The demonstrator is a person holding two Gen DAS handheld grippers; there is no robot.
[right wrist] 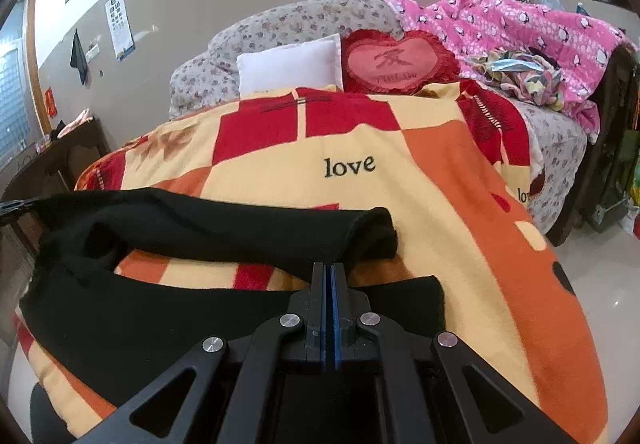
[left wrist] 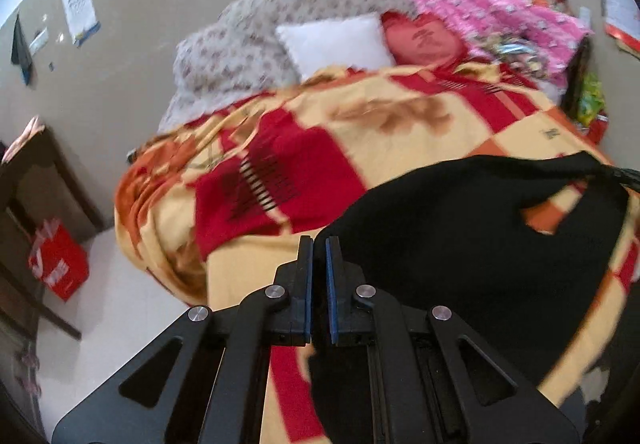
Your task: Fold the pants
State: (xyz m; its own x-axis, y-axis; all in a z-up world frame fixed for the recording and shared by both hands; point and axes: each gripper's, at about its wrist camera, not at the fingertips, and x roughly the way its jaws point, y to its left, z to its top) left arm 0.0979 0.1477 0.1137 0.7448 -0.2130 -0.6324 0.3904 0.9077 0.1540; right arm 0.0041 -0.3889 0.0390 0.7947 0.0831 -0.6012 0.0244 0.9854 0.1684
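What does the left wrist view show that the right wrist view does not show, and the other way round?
Only the left wrist view shows a red bag on the floor beside the bed. Only the right wrist view shows the word "love" on the blanket. Both show the black pants on the checked blanket, the white pillow and the heart cushion.

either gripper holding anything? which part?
Both grip the black pants. Right gripper is shut on a raised fold of a leg. Left gripper pinches the fabric edge; which part of the pants is unclear.
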